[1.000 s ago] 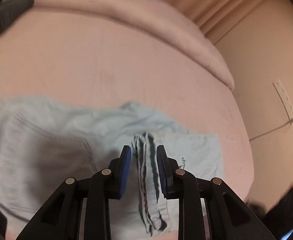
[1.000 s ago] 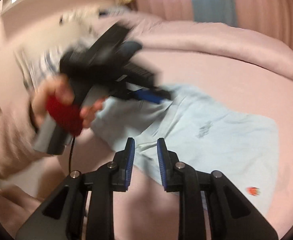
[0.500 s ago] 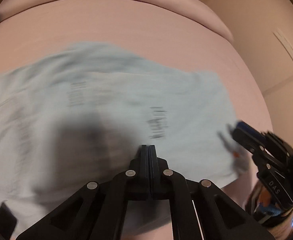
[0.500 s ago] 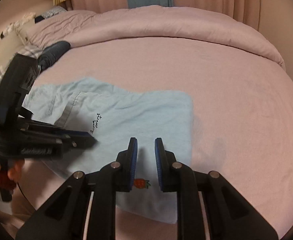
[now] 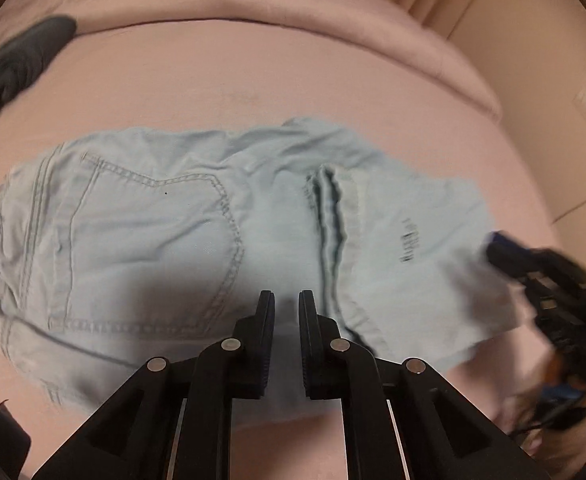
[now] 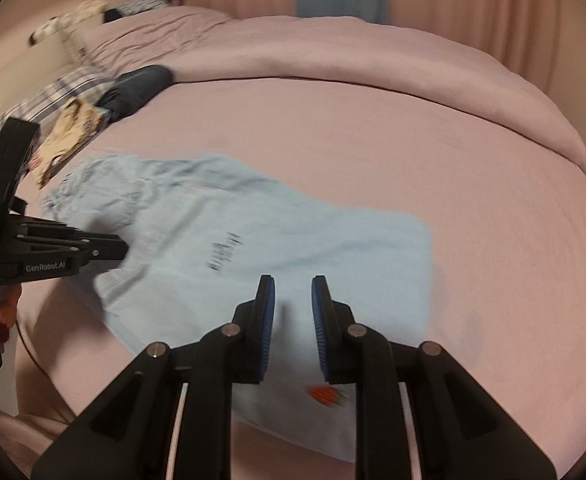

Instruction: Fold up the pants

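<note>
The pants (image 5: 229,236) lie flat on the bed (image 5: 253,72), long axis running across both claws, waistband end off to the left. The left gripper (image 5: 286,300) hangs just above their middle, jaws a narrow slit, holding nothing; a second ago they straddled the upright hem fold. The right gripper (image 6: 293,288), also narrow and empty, hovers over the leg end, nearer the free hems.

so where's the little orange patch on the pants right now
In the right wrist view the orange patch sits near the bottom edge of the light blue pants, just below the right gripper, on the pink bed.
</note>
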Demonstrator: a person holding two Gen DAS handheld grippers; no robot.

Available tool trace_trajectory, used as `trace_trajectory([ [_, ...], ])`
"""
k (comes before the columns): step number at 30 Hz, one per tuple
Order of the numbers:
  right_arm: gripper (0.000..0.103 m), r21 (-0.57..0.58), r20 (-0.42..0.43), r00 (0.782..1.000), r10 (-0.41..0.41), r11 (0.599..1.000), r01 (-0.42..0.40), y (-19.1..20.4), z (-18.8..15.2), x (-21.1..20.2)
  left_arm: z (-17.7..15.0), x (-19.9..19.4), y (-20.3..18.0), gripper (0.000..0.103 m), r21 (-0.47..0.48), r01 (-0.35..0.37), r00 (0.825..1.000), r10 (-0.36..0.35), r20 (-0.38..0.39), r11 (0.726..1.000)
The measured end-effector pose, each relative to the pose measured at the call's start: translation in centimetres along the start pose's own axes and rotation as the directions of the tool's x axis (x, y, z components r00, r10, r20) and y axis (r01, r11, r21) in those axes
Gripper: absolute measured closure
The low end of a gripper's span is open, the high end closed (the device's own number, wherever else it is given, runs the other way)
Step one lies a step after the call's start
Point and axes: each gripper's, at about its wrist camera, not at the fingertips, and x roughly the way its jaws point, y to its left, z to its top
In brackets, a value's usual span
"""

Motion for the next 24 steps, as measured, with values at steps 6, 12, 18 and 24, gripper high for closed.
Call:
trace_trajectory([
  [6, 0.086, -0.106, -0.070, 0.980, 0.187, 0.975, -0.193, 4.6, 4.2, 3.3, -1.8, -2.2, -2.2, 0.096, 0.096, 0.188, 0.981, -0.191, 0.027, 0.977],
  [12, 0.087, -0.176, -0.294, 0.935, 0.199, 0.950, -0.258, 8.2, 6.5, 12.0, -4.0, 2.4, -2.5, 0.096, 0.048, 0.152, 0.985, -0.147, -0.090, 0.987],
  [18, 0.092, -0.101, -0.347, 0.906, 0.242, 0.951, -0.293, 7.8, 7.7, 13.9, -5.2, 1.3, -1.2, 0.096, 0.002, 0.244, 0.963, -0.242, -0.116, 0.970],
  [24, 0.084, 0.030, -0.181, 0.931, 0.316, 0.948, -0.316, 5.0, 6.9, 7.6, -6.8, -2.5, 1.7, 0.064, -0.054, 0.287, 0.957, -0.289, -0.024, 0.956],
])
